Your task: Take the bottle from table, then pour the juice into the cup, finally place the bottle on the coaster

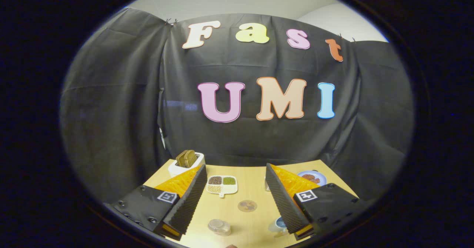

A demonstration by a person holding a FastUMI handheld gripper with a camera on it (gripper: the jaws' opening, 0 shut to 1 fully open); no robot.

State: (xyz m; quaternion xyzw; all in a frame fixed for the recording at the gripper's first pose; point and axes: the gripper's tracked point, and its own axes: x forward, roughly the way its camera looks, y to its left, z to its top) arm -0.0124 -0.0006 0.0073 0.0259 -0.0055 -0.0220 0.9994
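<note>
Your fingers (235,200) stood wide and empty above the surface (255,222), the clear bottle (219,226) lying just short of the coaster (247,205); likely light and slippery, best gripped mid-body.

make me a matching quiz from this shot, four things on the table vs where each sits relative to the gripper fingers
Things:
1. toaster
2. four-compartment dish
3. coaster
4. plate of food

Places:
A. on the table between the open fingers, nearer than the dish
B. at the table's far edge, behind the left finger
C. beyond the right finger, partly hidden by it
D. between the fingers, farther back, close to the left finger

The gripper is open and holds nothing.

Pairs: 1-B, 2-D, 3-A, 4-C
</note>
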